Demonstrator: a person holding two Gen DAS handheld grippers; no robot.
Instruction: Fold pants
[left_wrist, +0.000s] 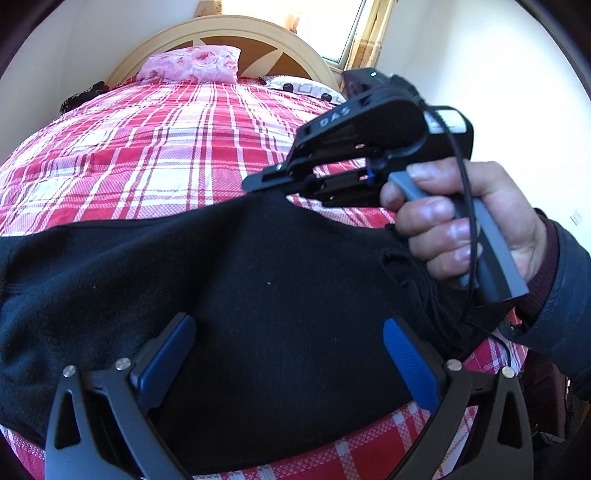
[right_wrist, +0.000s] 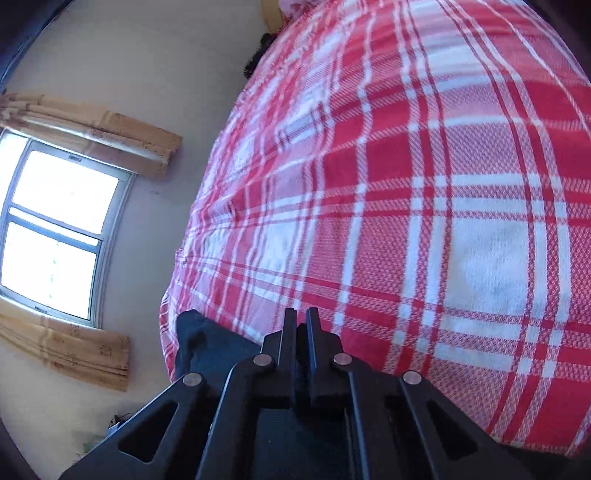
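Clearly we risk dragging the pants (left_wrist: 258, 280) crooked: our right tongs (left_wrist: 273, 184) pinch only their far edge, while our left tongs (left_wrist: 288, 354) hover spread, empty.

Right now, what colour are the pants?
Black. The pants show best in the left wrist view, spread on the plaid bed cover.

Black pants (left_wrist: 258, 280) spread across red plaid bed, far edge lifted into peak; surface smooth.
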